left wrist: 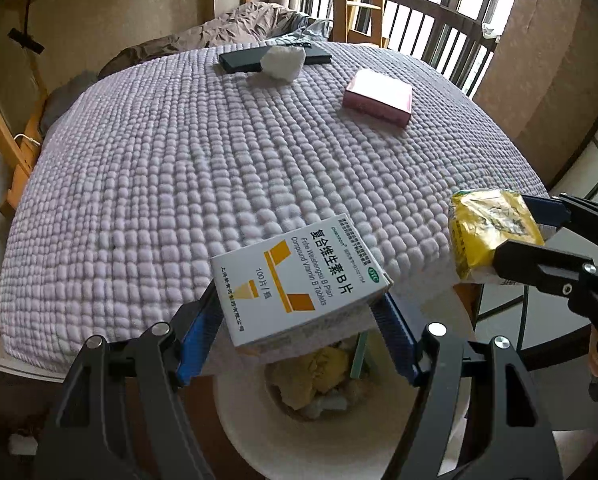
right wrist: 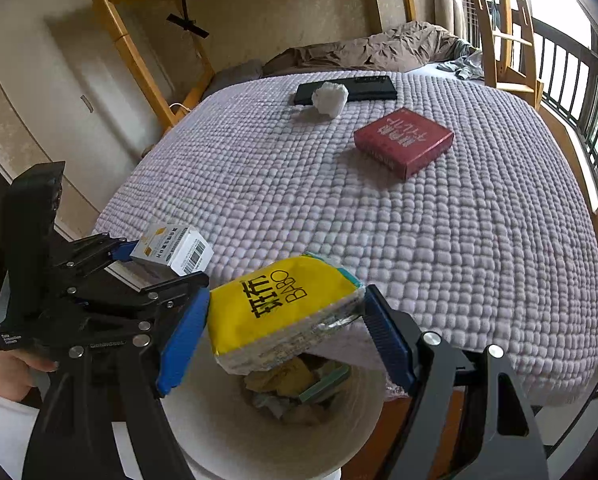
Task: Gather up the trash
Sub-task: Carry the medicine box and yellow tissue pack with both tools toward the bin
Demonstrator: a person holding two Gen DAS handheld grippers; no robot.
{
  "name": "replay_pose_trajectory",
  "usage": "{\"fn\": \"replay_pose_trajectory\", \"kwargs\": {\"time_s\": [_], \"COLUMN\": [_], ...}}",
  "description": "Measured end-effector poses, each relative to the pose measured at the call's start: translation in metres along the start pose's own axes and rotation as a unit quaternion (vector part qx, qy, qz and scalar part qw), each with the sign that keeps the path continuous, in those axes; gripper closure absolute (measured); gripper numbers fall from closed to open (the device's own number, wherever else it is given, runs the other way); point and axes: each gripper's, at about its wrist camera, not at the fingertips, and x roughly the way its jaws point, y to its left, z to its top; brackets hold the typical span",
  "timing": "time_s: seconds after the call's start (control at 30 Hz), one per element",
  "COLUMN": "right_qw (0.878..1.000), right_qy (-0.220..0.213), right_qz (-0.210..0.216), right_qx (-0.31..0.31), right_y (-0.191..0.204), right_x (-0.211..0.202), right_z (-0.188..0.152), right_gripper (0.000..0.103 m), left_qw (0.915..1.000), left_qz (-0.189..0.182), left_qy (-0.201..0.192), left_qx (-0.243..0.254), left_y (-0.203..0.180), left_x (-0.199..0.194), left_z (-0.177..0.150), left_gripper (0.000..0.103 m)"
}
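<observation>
Yellow plastic, crinkled and printed with black letters, is filling the right hand-held gripper [right wrist: 285,332]: this tissue pack [right wrist: 283,316] is sitting clamped between the two blue pads, hanging over the open white bin [right wrist: 219,432] just off the near edge of the bed [right wrist: 419,240]. Beside it, the left hand-held gripper [left wrist: 299,320] is gripping a white vitamin box [left wrist: 295,280] with orange marks, also above the bin's mouth. The bin is already holding crumpled yellowish wrappers and a pale green piece, though the two held items are covering much of its inside and its lower rim is running out of both views. A bare hand [right wrist: 7,372] is showing only partly behind the left tool.

Toward the bed's far edge, a crumpled white wad [left wrist: 281,63] is lying against a flat black slab [left wrist: 239,60], hiding its middle. A dark red box [right wrist: 405,140] is resting toward the far right corner, looking washed-out pink from the left wrist; its lettering is too small to read. The wide middle of the lilac quilt is lying open between these things and the near edge.

Beyond the quilt, a rumpled brown blanket [right wrist: 399,48] is bunching up at the far end. A wooden bed frame [right wrist: 139,60] is running along the left side, and a dark railing [right wrist: 579,92] is lining the right.
</observation>
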Motion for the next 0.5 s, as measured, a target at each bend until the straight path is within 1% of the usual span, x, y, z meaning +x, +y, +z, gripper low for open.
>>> {"fn": "replay_pose_trajectory", "kwargs": {"time_s": [0.5], "right_qw": [1.0], "right_qy": [0.026], "right_qz": [0.015], "right_qx": [0.008], "right_y": [0.0], "right_x": [-0.002], "right_z": [-0.028], "right_gripper": [0.027], "left_qw": [0.9995], "left_qz": [-0.006], "left_qy": [0.028], "left_qx": [0.01], "left_y": [-0.012], "left_x": [0.002], "left_z": [-0.021], "left_gripper": [0.029]}}
